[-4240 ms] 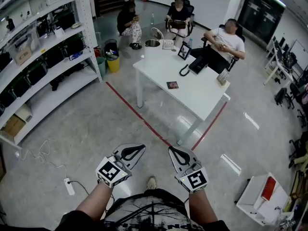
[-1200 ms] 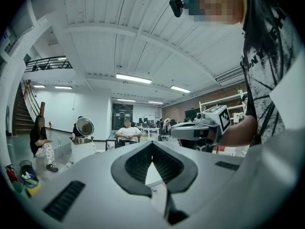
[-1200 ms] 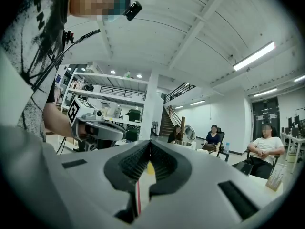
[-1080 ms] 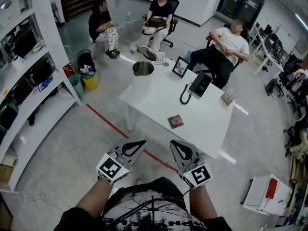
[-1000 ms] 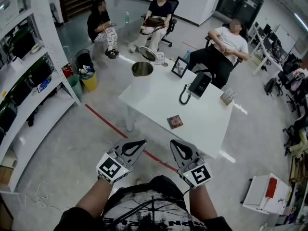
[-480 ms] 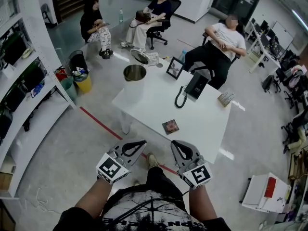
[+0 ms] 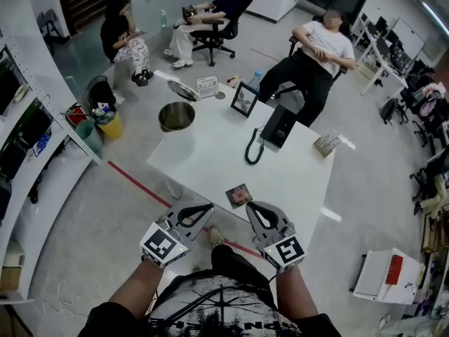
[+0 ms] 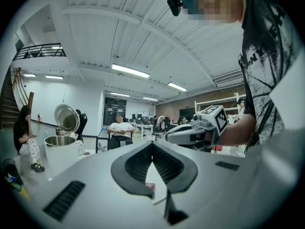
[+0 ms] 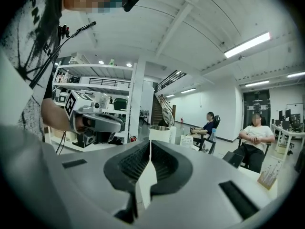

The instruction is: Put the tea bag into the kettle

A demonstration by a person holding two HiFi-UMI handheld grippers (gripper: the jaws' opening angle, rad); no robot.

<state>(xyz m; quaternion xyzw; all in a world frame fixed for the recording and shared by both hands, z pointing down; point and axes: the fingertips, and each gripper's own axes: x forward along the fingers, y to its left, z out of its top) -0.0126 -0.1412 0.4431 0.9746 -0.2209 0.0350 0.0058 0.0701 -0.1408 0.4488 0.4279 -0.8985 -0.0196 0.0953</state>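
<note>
The tea bag (image 7: 239,194), a small square packet, lies flat near the front edge of the white table (image 7: 210,161). Through the left jaws' gap it shows as a reddish patch (image 8: 149,186). The steel kettle (image 7: 177,116) stands at the table's far left corner with its lid (image 7: 181,90) swung up; it also shows as the kettle (image 8: 59,149) and the kettle (image 9: 159,132). My left gripper (image 7: 208,208) and right gripper (image 7: 250,206) hover side by side at the front edge, either side of the tea bag. Both are shut and hold nothing.
A black desk phone (image 7: 278,126), a photo frame (image 7: 244,99) and a small box (image 7: 326,144) stand on the table. Three people sit on chairs beyond it. White shelves (image 7: 28,139) run along the left; a red floor line (image 7: 140,184) passes under the table.
The table has drawn nearer as the person walked up to it. Both grippers, earlier over the floor, now reach the table's front edge by the tea bag. Their jaws stayed together.
</note>
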